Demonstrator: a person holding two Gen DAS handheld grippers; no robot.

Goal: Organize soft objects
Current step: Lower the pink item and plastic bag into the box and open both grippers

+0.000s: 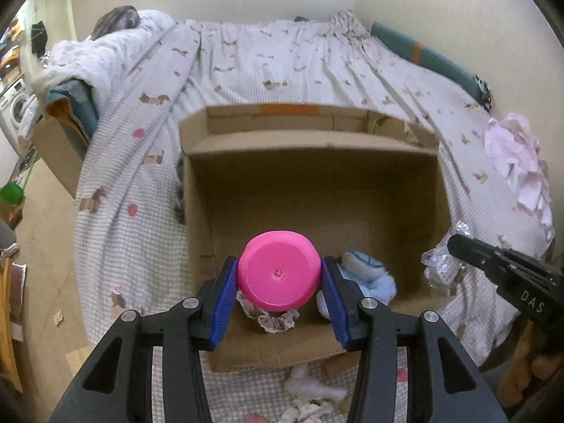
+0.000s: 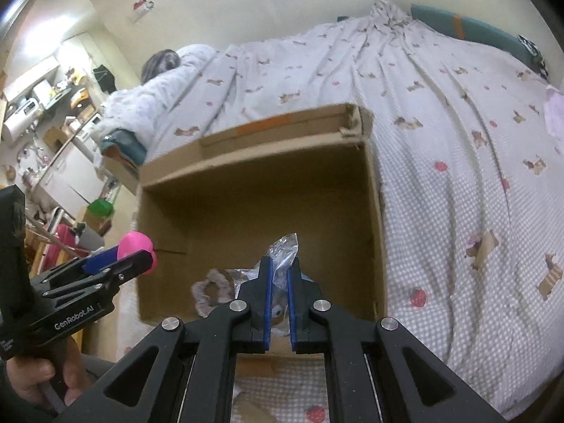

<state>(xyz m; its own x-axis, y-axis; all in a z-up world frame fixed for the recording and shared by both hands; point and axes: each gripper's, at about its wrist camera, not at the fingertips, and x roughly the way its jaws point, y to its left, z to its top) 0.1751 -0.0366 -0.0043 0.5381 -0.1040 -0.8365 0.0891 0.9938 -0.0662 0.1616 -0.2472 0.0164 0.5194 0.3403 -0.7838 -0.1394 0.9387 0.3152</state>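
My left gripper [image 1: 279, 275] is shut on a pink round soft ball [image 1: 278, 275] and holds it over the near end of an open cardboard box [image 1: 317, 183] on the bed. Inside the box lie a beige scrunchie [image 1: 271, 319] and a light blue plush [image 1: 370, 275]. My right gripper [image 2: 280, 275] is shut on a clear crinkly plastic bag [image 2: 283, 250], held over the box's [image 2: 253, 190] near right side. The left gripper [image 2: 116, 264] with the ball [image 2: 135, 243] shows at the left in the right wrist view. The right gripper's [image 1: 454, 243] bag [image 1: 440, 264] shows at the right in the left wrist view.
The bed has a patterned sheet [image 1: 282, 60]. A white duvet [image 1: 105, 53] lies at the far left, a teal bolster [image 1: 423, 53] along the wall, pinkish cloth [image 1: 518, 162] at the right. White soft bits [image 1: 310, 387] lie before the box. Floor and furniture are left of the bed.
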